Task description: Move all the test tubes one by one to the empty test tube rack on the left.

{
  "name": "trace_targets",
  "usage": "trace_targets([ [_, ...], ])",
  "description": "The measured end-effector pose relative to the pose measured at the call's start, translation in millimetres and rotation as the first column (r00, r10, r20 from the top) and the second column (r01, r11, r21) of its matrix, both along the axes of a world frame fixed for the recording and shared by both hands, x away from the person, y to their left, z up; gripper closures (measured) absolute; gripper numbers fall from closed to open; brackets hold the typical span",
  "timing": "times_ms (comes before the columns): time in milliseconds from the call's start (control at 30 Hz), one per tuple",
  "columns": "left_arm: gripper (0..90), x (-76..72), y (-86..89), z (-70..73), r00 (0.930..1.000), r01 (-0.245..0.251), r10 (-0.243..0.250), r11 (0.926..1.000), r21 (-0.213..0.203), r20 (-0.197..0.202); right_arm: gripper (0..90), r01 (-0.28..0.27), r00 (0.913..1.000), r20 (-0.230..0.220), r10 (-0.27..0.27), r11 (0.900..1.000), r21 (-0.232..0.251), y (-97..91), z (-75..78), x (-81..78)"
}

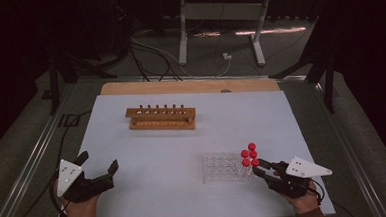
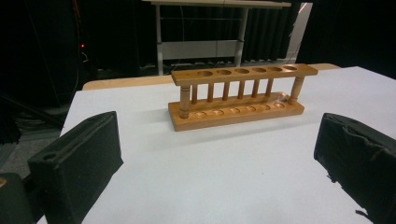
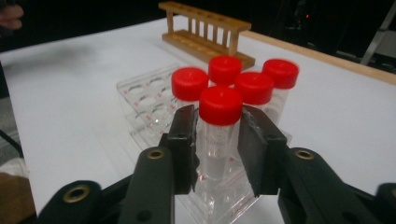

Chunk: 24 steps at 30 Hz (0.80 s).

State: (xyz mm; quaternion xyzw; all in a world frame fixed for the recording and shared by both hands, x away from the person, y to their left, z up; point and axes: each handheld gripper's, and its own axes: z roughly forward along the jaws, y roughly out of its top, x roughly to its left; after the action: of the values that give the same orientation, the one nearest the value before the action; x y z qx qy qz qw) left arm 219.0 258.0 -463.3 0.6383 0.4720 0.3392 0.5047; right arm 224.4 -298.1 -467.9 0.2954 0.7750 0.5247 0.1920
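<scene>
At the left of the table [image 1: 148, 161] the left gripper [image 1: 100, 166] rests in the person's hand near the front edge, its jaws spread wide with nothing between them; in the left gripper view they frame the bare white surface and, farther off, the wooden rack [image 2: 238, 95], which stands with its holes unfilled, well apart from both hands; right of the middle, near the front edge, sits a clear plastic tray [image 1: 219, 168] with five red-capped tubes [image 1: 249, 154] standing upright in a cluster at its right end; the right gripper [image 1: 260, 168] reaches into that cluster from the right, and in the right gripper view its pads [image 3: 186, 140] are clamped on the nearest tube [image 3: 219, 126] just under its cap, one on either side; that tube stands upright in the tray, the other four close behind it.
</scene>
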Motion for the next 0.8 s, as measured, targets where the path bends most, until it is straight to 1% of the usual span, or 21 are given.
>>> trace_targets([
  [67,1.6,0.0,-0.1,-0.1,1.0,0.0,0.0,1.0,0.001,0.0,67.7,0.001,1.0,-0.001,-0.001,1.0,-0.006,0.9,-0.8,0.1],
  [100,1.6,0.1,-0.4,-0.2,1.0,0.0,0.0,1.0,0.001,0.0,69.2,-0.002,1.0,-0.006,0.002,0.9998,-0.018,3.0,-3.0,0.6],
  [133,1.6,0.1,-0.4,-0.2,1.0,0.0,0.0,1.0,0.001,0.0,69.2,-0.002,1.0,-0.006,0.002,0.9998,-0.018,3.0,-3.0,0.6],
  [200,1.6,0.2,-1.0,-0.4,1.0,0.001,-0.001,1.0,0.0,0.0,70.5,0.002,1.0,-0.008,-0.002,0.9994,-0.035,5.1,-6.2,1.8],
  [367,1.6,0.3,-1.5,-0.6,1.0,0.002,-0.002,1.0,0.002,-0.002,72.9,0.008,0.9997,-0.022,-0.009,0.9991,-0.043,7.3,-10.6,5.2],
  [467,1.6,0.2,-1.4,-0.6,1.0,0.001,-0.001,1.0,0.006,-0.003,73.8,0.008,0.9998,-0.02,-0.009,0.9989,-0.047,7.6,-10.4,5.1],
  [633,1.6,0.4,-2.0,-0.7,1.0,0.006,-0.005,0.9999,0.011,-0.007,74.3,0.011,0.9999,-0.002,-0.011,0.9997,-0.022,4.1,-1.0,2.9],
  [800,1.6,1.2,-2.7,-1.2,0.9999,0.008,-0.008,0.9999,0.012,-0.011,74.3,0.011,0.9999,0.013,-0.011,0.9999,-0.01,1.7,8.8,0.7],
])
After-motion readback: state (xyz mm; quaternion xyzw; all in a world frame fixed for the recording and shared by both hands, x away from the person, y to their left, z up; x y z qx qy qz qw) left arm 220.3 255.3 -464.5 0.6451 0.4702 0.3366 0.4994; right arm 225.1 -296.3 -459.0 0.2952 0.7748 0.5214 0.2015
